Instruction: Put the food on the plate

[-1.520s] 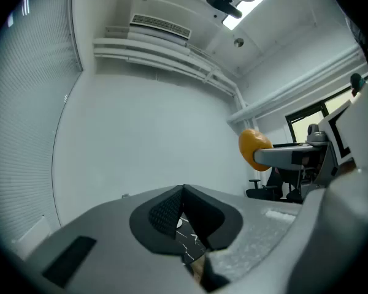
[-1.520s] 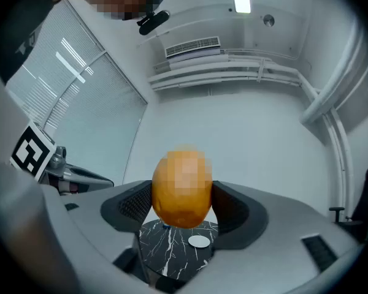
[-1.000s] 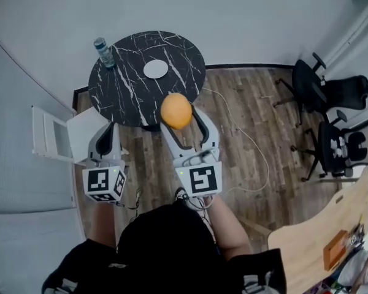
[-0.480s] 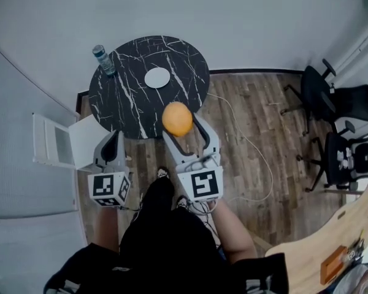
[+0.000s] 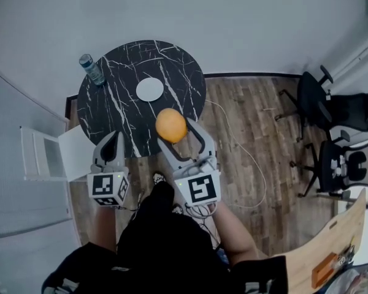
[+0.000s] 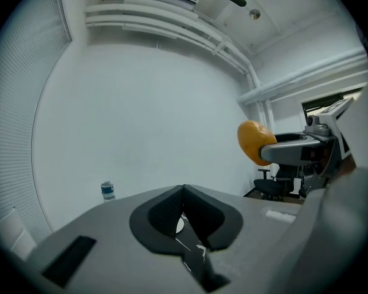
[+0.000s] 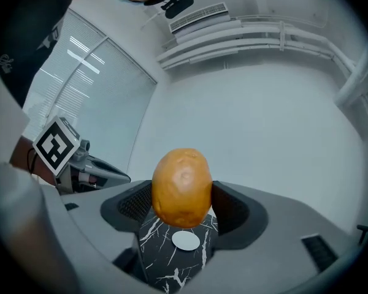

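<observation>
Head view: the right gripper was clamped on the food, a rounded orange-brown lump, held in the air over the near edge of the round black marble table. The white plate sat bare near the table's middle, ahead of the food and a bit to the left, well apart from it. The left gripper hung off the table's near-left rim; a water bottle stood at the far-left edge. Left gripper view: jaws pressed together with nothing between them, only marble showing through the slit; the food showed up and to the right. Right gripper view: both jaws pinched the food across its narrow waist with its long axis upright, and the plate sat right below it on the jaw centreline. My read: the right gripper was the nearer of the two and carried the load, so the next move called for a forward reach, slightly left, then down. Risk: a rounded thing could roll off a flat plate.
</observation>
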A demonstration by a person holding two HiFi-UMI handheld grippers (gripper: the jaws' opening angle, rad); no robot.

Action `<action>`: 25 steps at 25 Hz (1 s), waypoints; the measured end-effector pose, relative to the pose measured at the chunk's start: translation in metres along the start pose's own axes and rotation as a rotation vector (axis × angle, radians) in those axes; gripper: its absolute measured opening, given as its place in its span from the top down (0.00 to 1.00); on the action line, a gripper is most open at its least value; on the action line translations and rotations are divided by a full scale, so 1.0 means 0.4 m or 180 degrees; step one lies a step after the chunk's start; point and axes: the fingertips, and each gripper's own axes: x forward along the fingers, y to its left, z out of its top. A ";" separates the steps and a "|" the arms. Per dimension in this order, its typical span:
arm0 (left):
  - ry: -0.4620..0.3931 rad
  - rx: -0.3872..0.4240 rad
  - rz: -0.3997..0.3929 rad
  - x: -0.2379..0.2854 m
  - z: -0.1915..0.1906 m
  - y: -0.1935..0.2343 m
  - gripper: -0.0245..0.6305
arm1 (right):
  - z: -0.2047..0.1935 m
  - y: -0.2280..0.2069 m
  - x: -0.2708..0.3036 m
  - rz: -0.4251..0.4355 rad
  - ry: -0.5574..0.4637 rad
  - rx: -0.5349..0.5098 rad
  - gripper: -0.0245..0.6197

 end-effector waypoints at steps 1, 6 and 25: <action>0.0021 -0.0009 -0.0009 0.029 -0.004 0.016 0.96 | -0.006 -0.011 0.031 0.0025 0.0037 -0.0029 0.50; 0.0136 -0.0010 -0.0096 0.154 -0.024 0.089 0.96 | -0.037 -0.039 0.171 0.0204 0.0207 -0.0221 0.50; 0.0538 -0.0232 -0.0193 0.368 -0.158 0.266 0.96 | -0.212 -0.035 0.581 0.0864 0.1075 -0.1231 0.50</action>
